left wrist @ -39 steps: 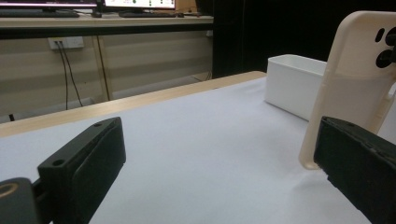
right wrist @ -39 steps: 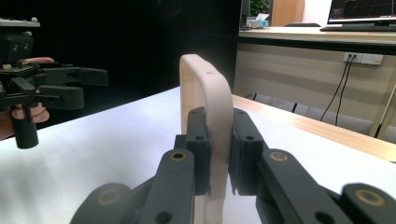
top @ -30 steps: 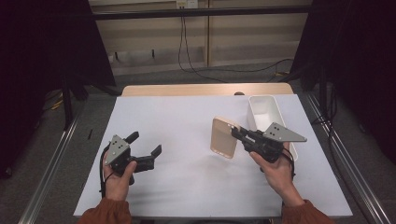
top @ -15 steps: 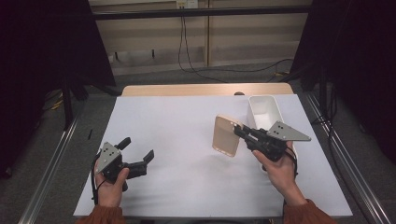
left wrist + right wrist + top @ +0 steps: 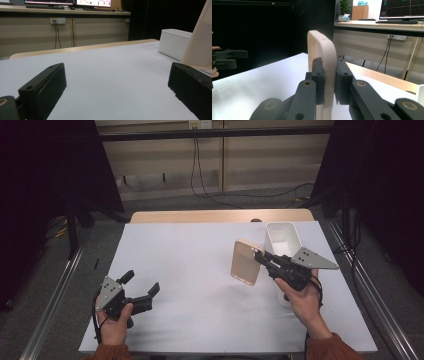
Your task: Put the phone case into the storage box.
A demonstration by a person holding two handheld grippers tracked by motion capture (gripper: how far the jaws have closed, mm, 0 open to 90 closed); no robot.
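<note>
Right gripper (image 5: 259, 256) clamping the edge of a flat beige plastic lid with rounded corners (image 5: 246, 262), holding it tilted up on edge off the white-covered table (image 5: 200, 270), just left of the open white rectangular plastic bin (image 5: 283, 234). Left gripper (image 5: 142, 289) idling near the table's front left corner, jaws spread wide and gripping nothing, well apart from lid and bin. Pick-up judged complete; carrying the lid over the bin, levelling it and seating it on the rim apparently remaining, nothing covering the bin yet.
</note>
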